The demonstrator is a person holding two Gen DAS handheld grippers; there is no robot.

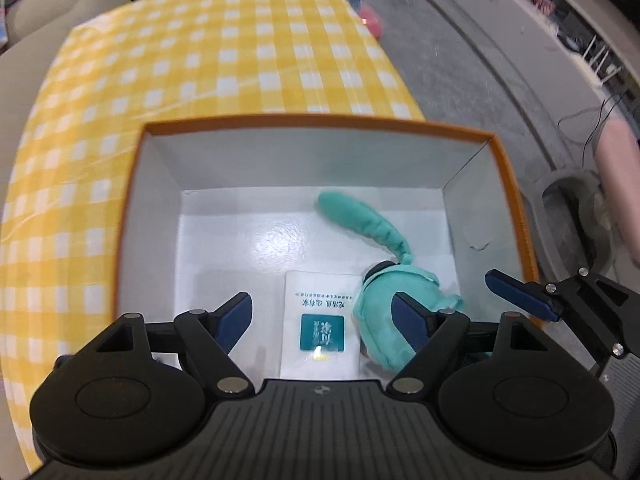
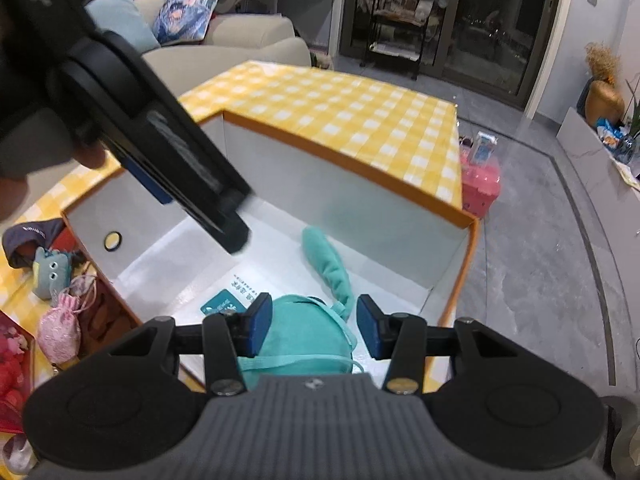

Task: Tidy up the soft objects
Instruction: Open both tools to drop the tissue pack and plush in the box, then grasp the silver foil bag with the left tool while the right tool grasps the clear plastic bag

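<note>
A teal plush toy (image 1: 380, 300) with a long ear lies on the floor of an orange-rimmed white box (image 1: 320, 126), beside a white packet (image 1: 320, 328). My left gripper (image 1: 324, 320) is open and empty, held over the box's near side. My right gripper (image 2: 314, 330) is open just above the plush (image 2: 304, 344), which lies loose in the box (image 2: 344, 164). The right gripper's fingers (image 1: 520, 294) show at the right of the left wrist view. The left gripper's body (image 2: 160, 136) crosses the right wrist view.
The box stands on a table with a yellow checked cloth (image 1: 200, 64). Left of the box lie a small grey-green plush (image 2: 50, 270), a pink drawstring pouch (image 2: 60, 330) and a dark cloth (image 2: 28, 236). A pink case (image 2: 482, 184) stands on the floor beyond the table. A sofa (image 2: 240, 40) is behind.
</note>
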